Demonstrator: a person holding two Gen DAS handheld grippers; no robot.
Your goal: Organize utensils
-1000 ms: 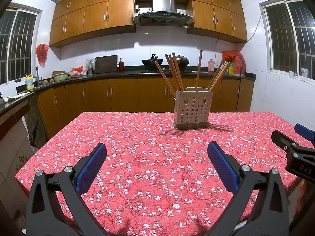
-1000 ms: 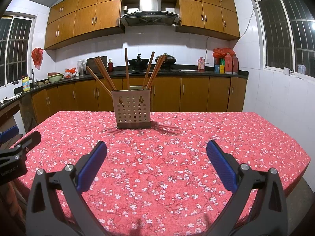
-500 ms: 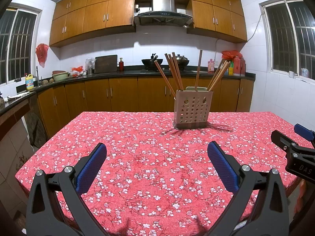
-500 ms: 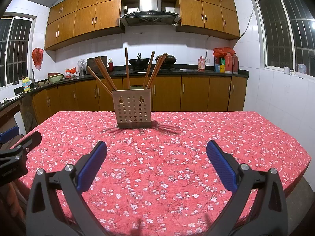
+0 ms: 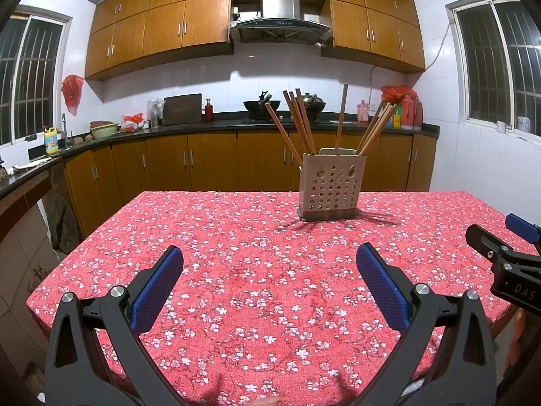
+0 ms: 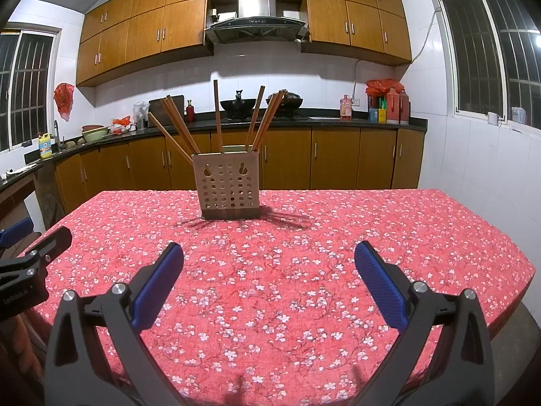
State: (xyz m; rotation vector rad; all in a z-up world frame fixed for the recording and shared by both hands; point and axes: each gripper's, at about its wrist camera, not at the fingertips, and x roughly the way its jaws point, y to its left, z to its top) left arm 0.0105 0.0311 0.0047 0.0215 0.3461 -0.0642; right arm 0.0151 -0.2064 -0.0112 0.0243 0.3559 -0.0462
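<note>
A beige perforated utensil holder (image 5: 332,186) stands upright on the far part of the table with the red flowered cloth (image 5: 270,270). Several wooden chopsticks (image 5: 297,121) stick out of it, fanned left and right. The holder also shows in the right wrist view (image 6: 230,185) with its chopsticks (image 6: 216,115). My left gripper (image 5: 269,270) is open and empty over the near half of the table. My right gripper (image 6: 269,269) is open and empty, level with the left one and to its right. Each gripper's tip shows at the edge of the other's view.
The table's left edge (image 5: 61,264) and right edge (image 6: 520,253) drop to the floor. Brown kitchen cabinets (image 5: 189,165) and a dark counter with a wok (image 5: 262,105) and bottles (image 5: 409,111) run behind the table.
</note>
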